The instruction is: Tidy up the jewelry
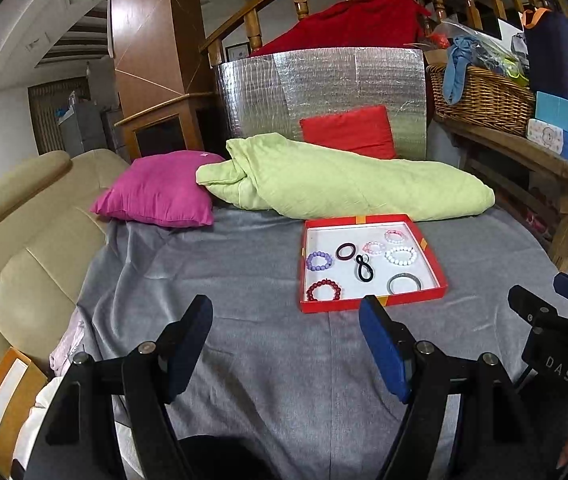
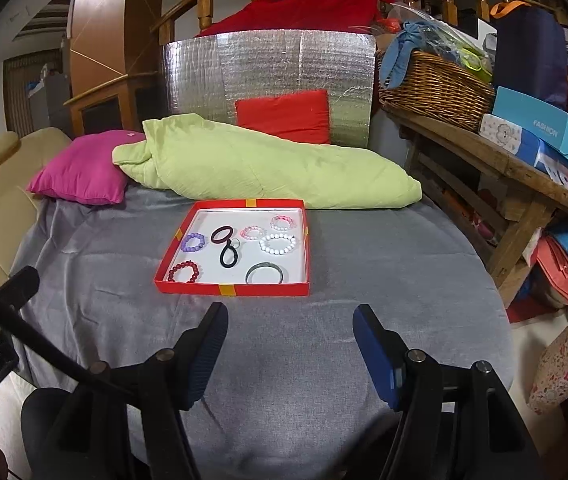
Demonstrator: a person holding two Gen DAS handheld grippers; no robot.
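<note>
**Both tools spread above the grey cloth, jewelry in the red tray**

The left tool (image 1: 284,344) hangs over the grey cloth (image 1: 264,360) with its jaws spread and nothing between them. The right tool (image 2: 290,350) does the same, jaws apart and empty, just short of the tray's near edge.

The red tray (image 2: 236,290) lies flat on the cloth, ahead of both tools. On its white floor lie the pieces, most of them apart from one another: a red bead bracelet (image 2: 184,272) in the near left corner, a purple bead bracelet (image 2: 193,241) behind it, a dark ring (image 2: 221,235) touching a black hair tie (image 2: 229,258), a white bead bracelet (image 2: 278,243), two pink bead bracelets (image 2: 253,233) (image 2: 283,223) toward the back, and a grey-green bangle (image 2: 265,275) near the front edge.

Behind the tray lie a green quilt (image 2: 264,168) and a pink pillow (image 2: 80,176).
</note>
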